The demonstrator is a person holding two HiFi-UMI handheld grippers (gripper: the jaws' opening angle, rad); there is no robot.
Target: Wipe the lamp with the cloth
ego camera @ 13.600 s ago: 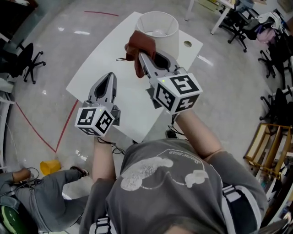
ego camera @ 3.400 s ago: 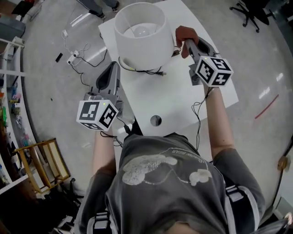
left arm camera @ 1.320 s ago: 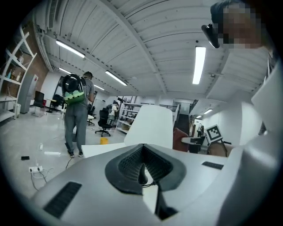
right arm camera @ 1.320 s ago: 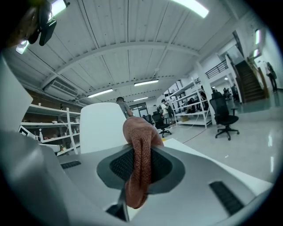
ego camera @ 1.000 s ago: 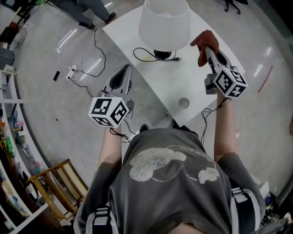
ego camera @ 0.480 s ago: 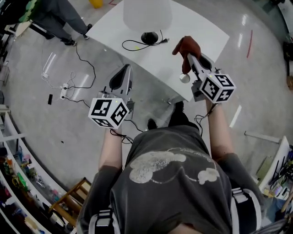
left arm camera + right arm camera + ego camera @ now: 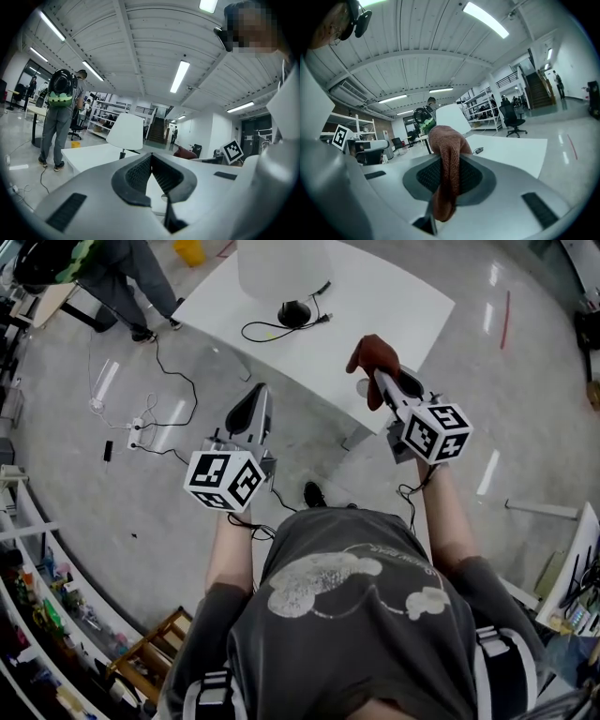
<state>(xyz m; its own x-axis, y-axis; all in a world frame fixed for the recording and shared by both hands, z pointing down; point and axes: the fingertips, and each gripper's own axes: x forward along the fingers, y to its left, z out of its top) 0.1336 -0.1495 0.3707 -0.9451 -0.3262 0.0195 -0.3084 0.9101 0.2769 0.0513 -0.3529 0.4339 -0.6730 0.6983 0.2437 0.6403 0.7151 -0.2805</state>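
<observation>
Two grippers hovered short of the table point(image 7: 394, 306), well apart from the lamp point(image 7: 279, 266). The right gripper point(image 7: 377, 382) clamped the cloth point(image 7: 372, 356); the left gripper point(image 7: 259, 397) had its jaws pressed together on nothing. Judged step: no wiping contact. The next move called for carrying the cloth to the shade.

Not one word, number or brand can be read. The left cube point(image 7: 223, 481), on the left gripper point(image 7: 261, 392), and the right cube point(image 7: 431, 432), on the right gripper point(image 7: 379, 382), bear only black-and-white square patterns, no letters or digits. On the back of the person's grey T-shirt point(image 7: 356, 634), a short line of small print point(image 7: 382, 552) arches over a pale figure; it is too small to make out
</observation>
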